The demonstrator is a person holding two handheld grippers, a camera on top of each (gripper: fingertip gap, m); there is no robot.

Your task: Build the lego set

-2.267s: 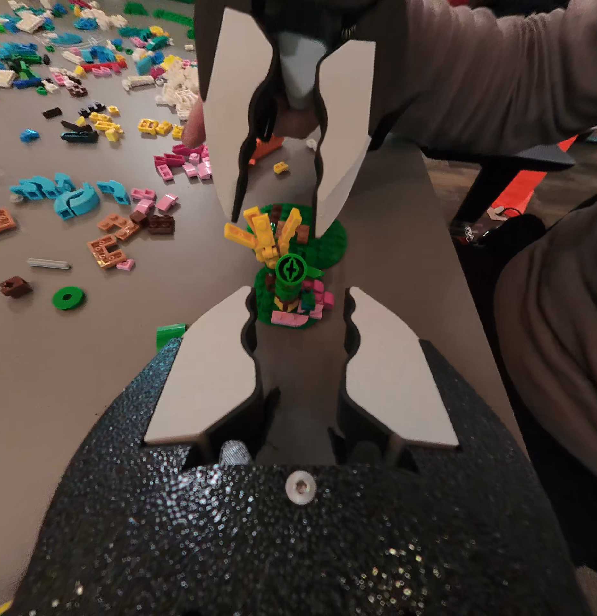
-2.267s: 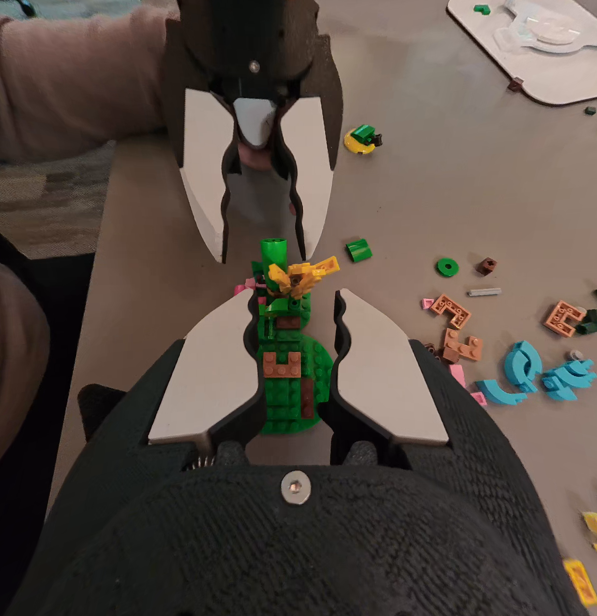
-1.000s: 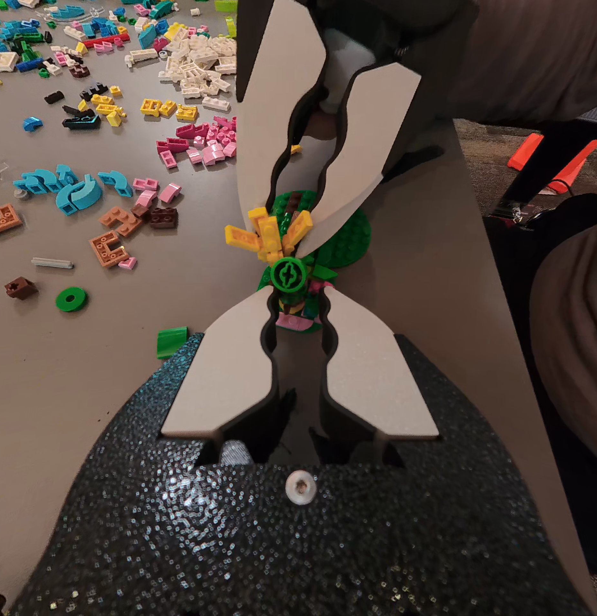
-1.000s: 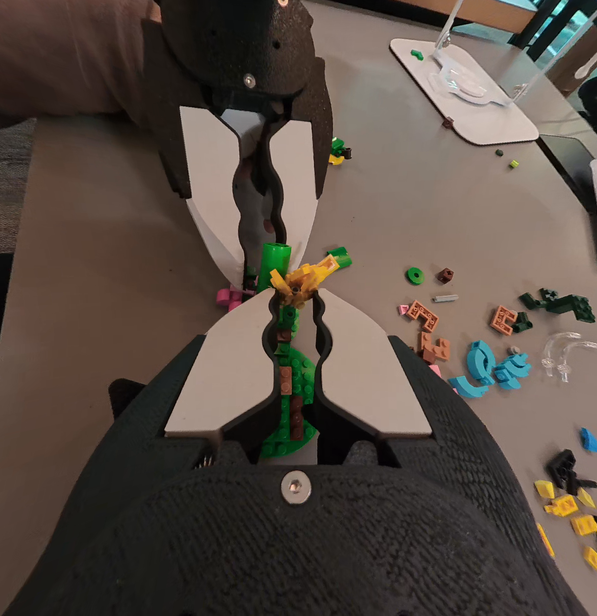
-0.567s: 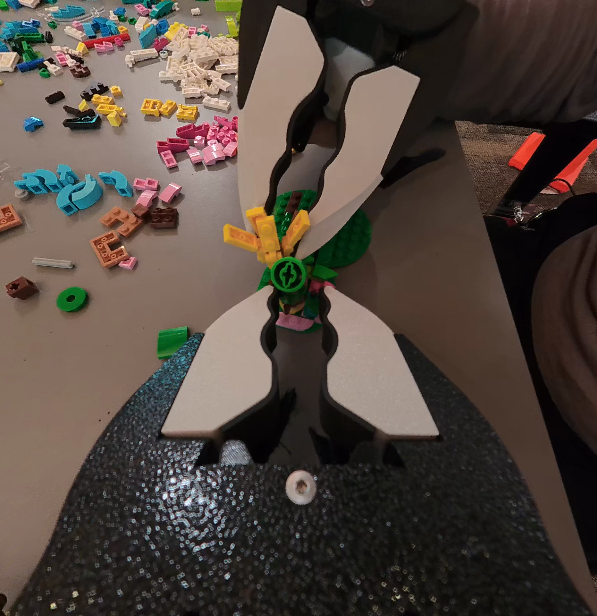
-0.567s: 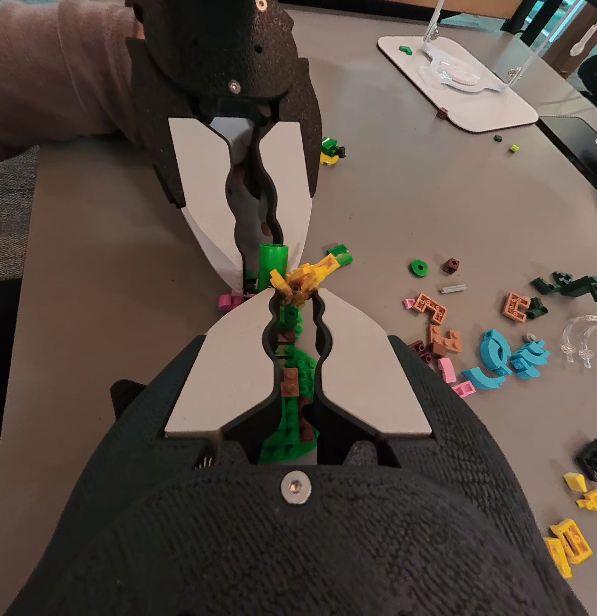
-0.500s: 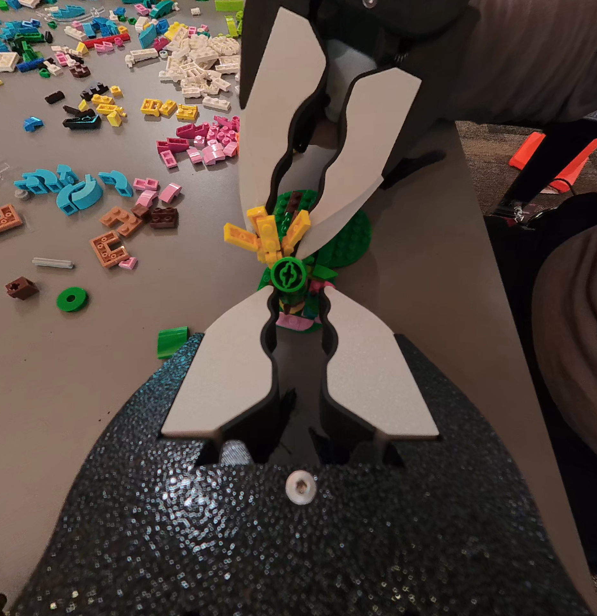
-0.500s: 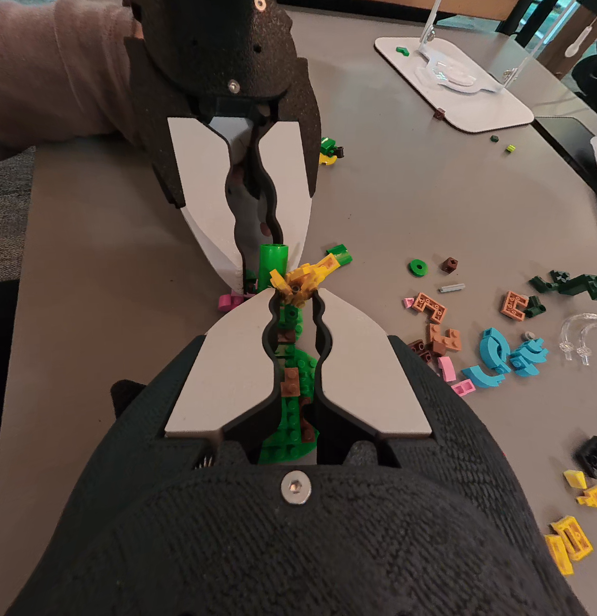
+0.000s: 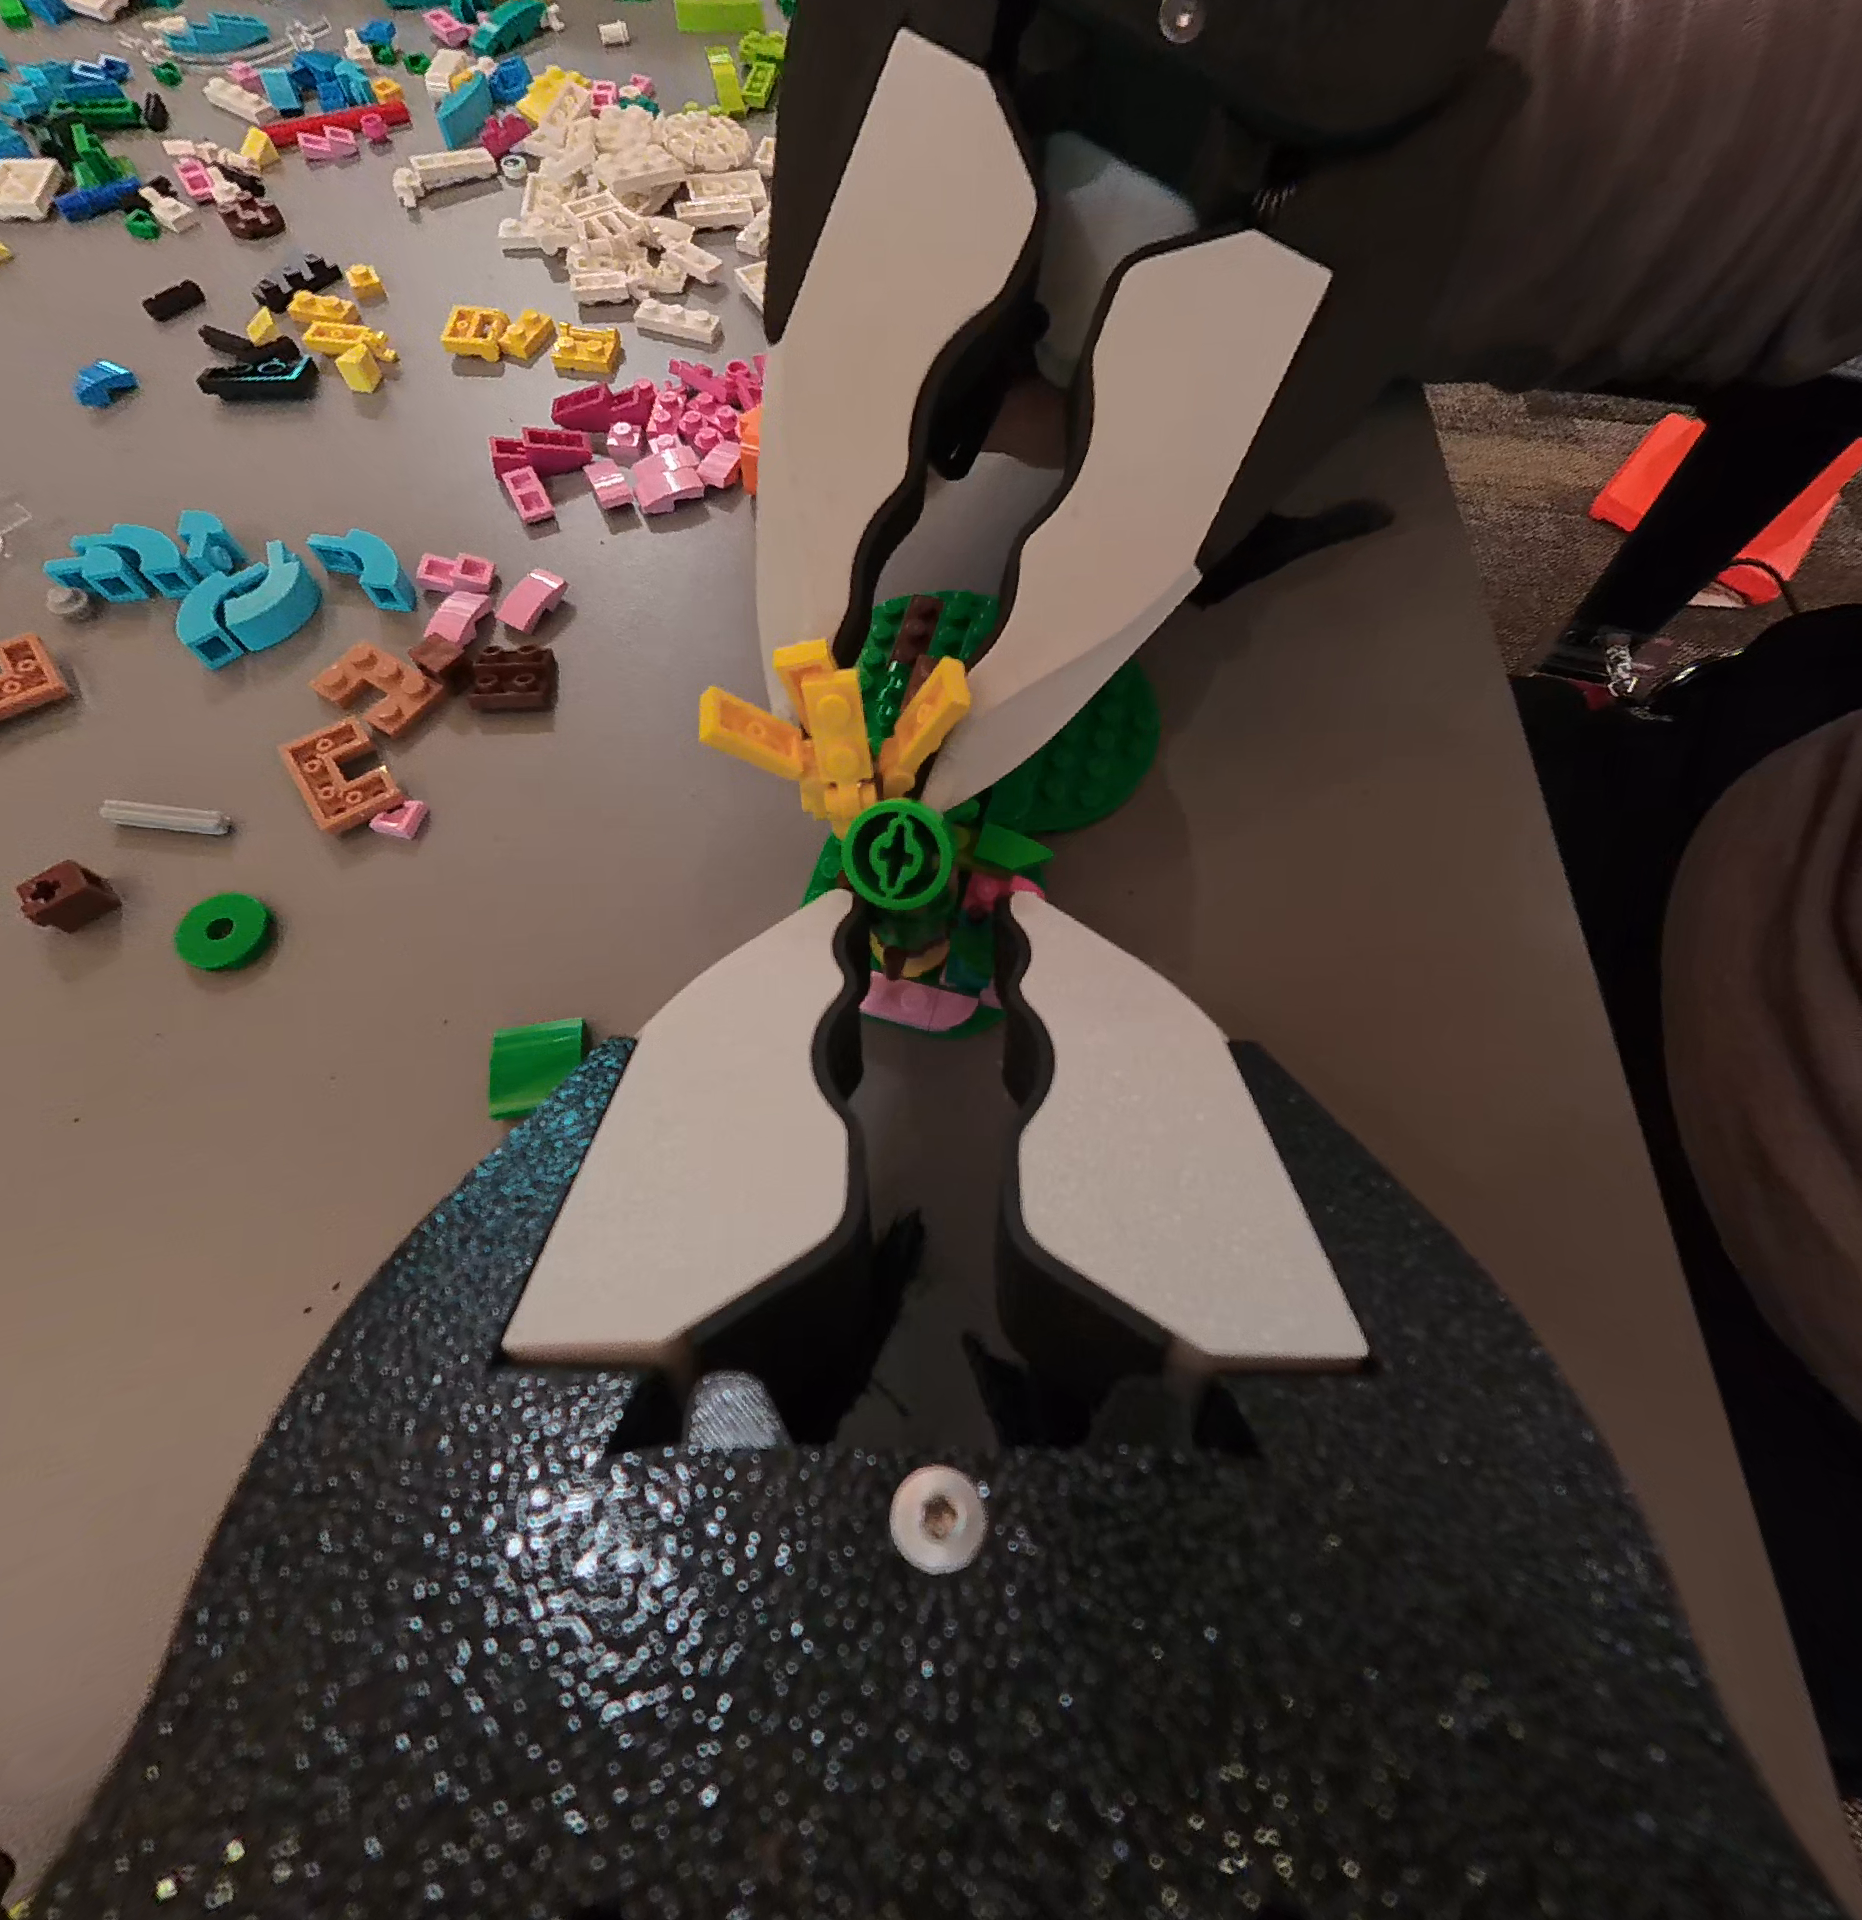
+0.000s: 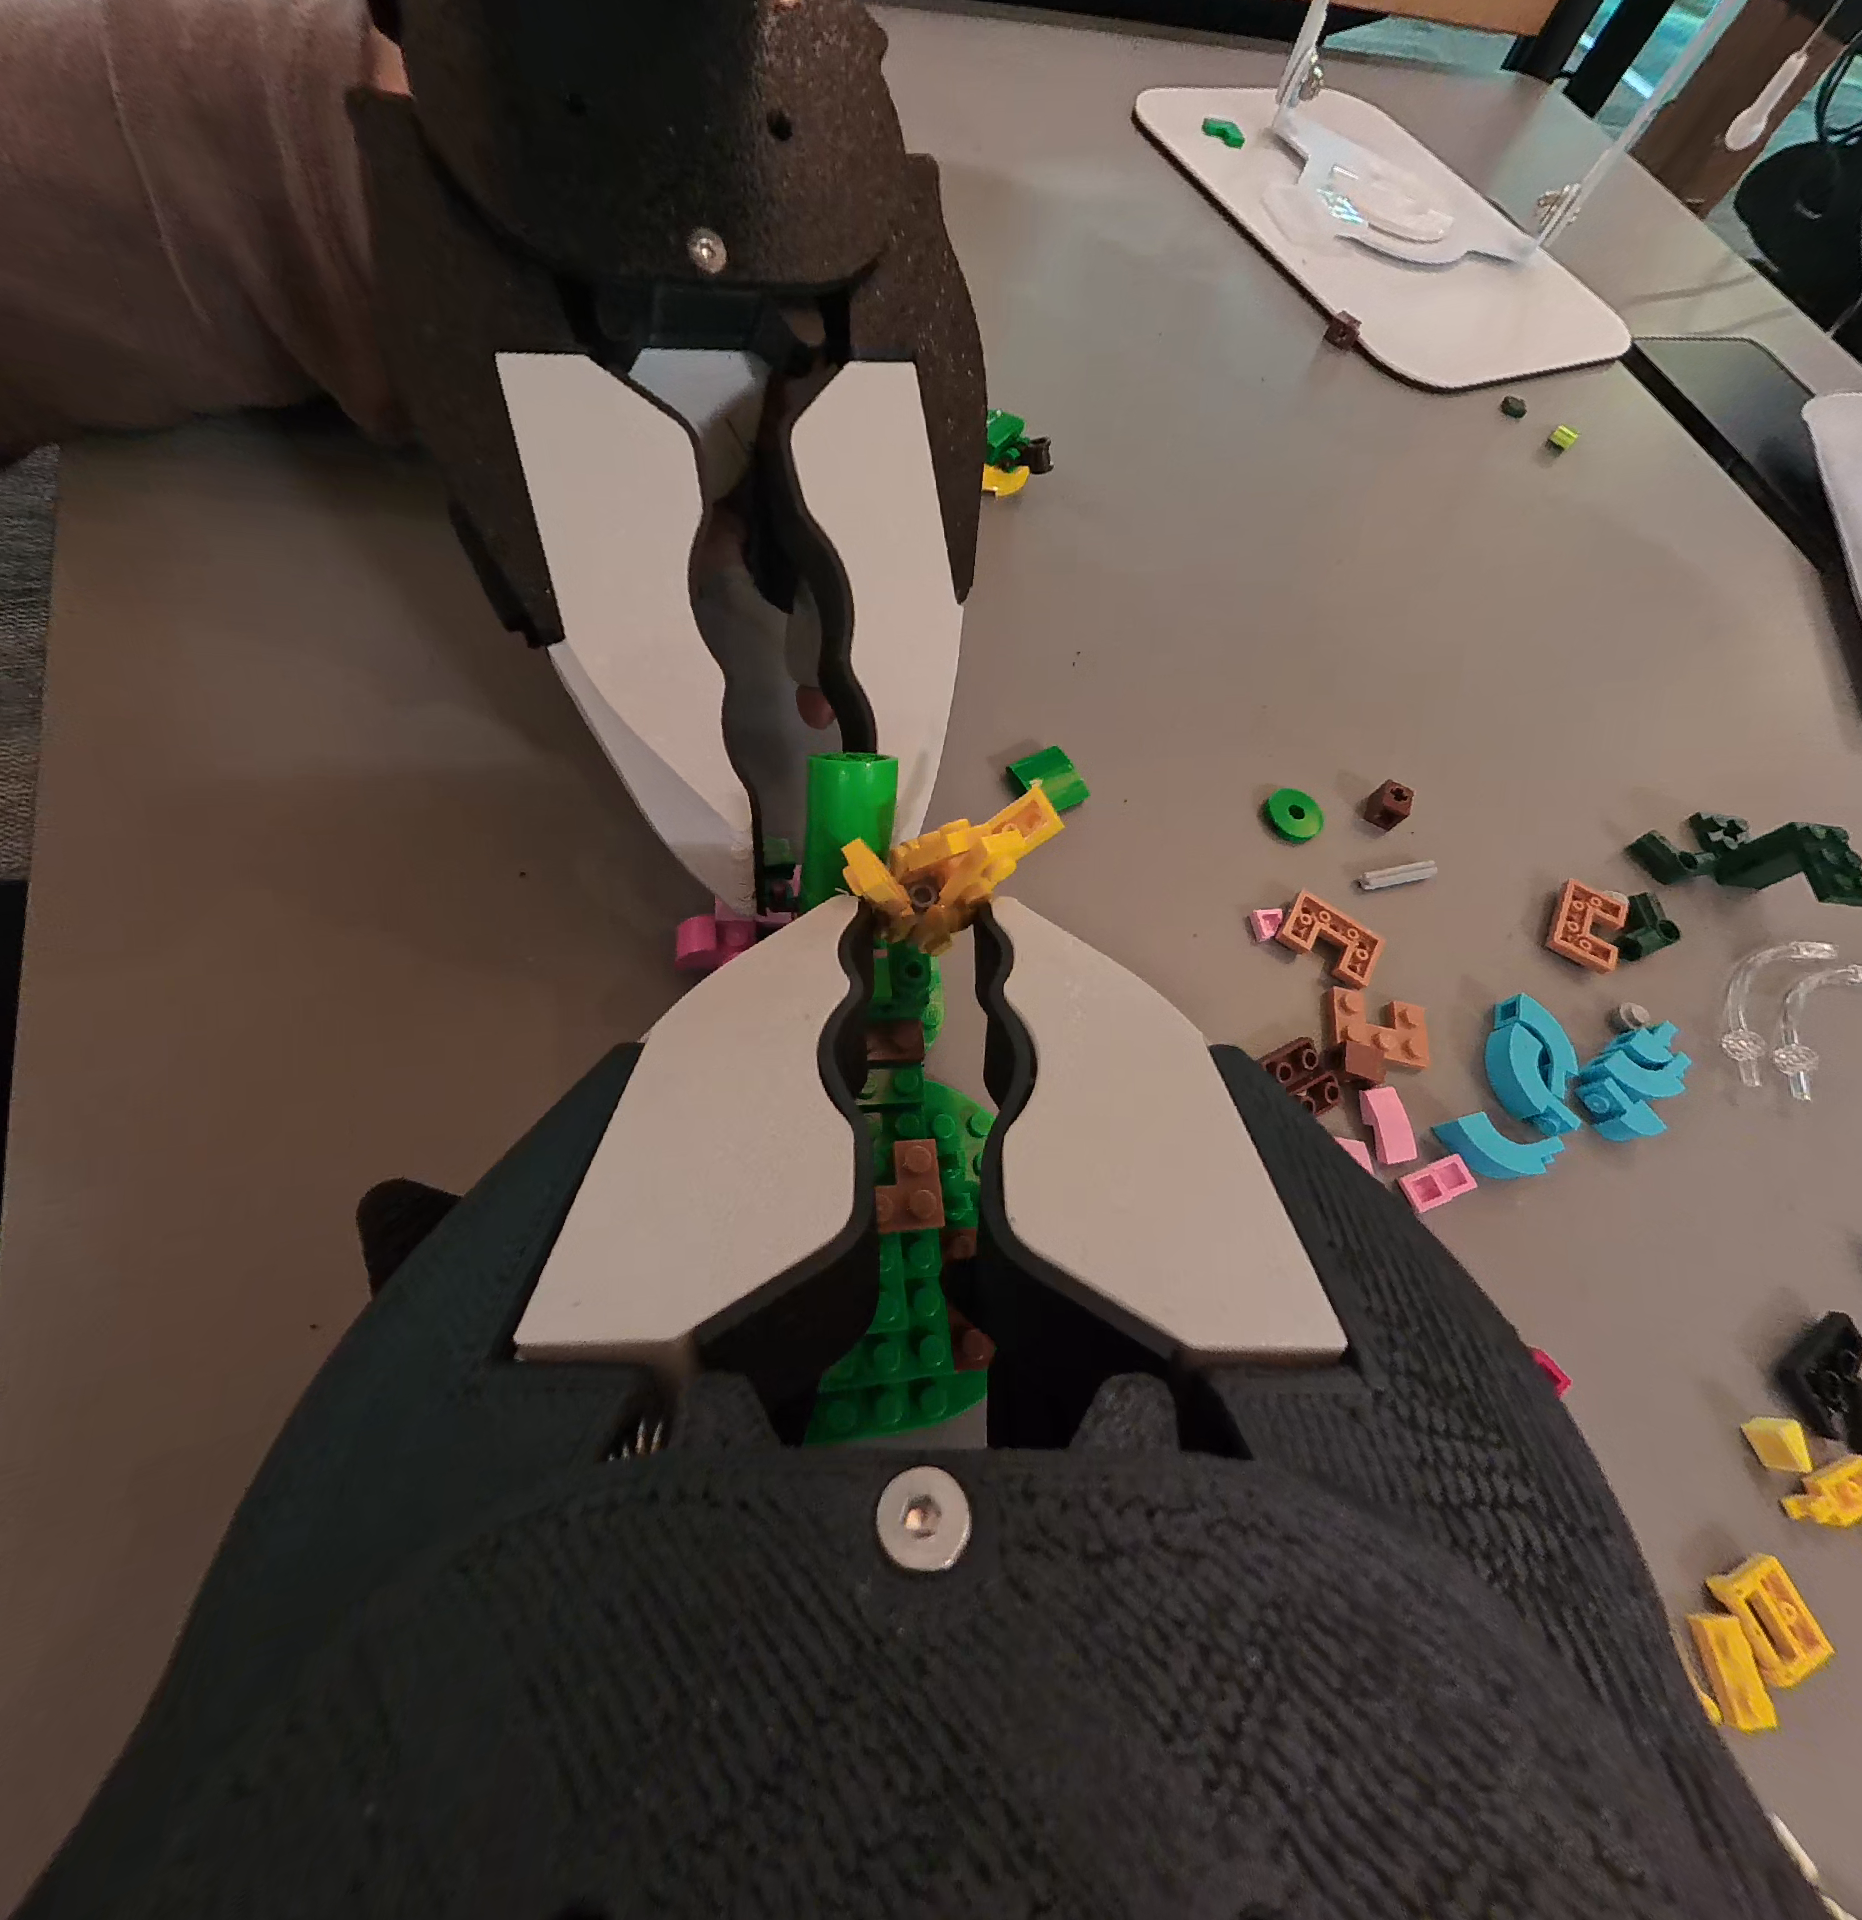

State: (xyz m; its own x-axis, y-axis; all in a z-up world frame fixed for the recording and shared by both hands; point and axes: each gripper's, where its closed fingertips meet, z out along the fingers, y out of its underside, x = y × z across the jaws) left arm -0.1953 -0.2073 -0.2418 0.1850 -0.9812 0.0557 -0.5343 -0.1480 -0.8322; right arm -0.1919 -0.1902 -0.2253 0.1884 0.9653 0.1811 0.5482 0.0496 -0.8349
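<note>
Both grippers unmoved | left gripper (image 9: 922, 914) clamps green stem (image 9: 896, 854) | right gripper (image 10: 916, 914) pinches yellow flower (image 10: 948, 862)

Glossy plastic bricks (image 9: 605, 229), matt table (image 9: 283, 1143)

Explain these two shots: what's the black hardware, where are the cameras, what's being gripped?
No robot here: a person holds two hand-held two-finger grippers, each with a wide-angle camera looking along its fingers. In the left wrist view, the left gripper fills the bottom and the other one reaches in from the top; the right wrist view is the reverse, with the right gripper at the bottom.

Both grip a small partly built model on a green studded base plate. The left is closed around the upright green round stem; the right is pinched on the yellow brick flower cluster.

Loose bricks sorted by colour lie on the grey table: turquoise curved pieces, pink pieces, white pieces.
</note>
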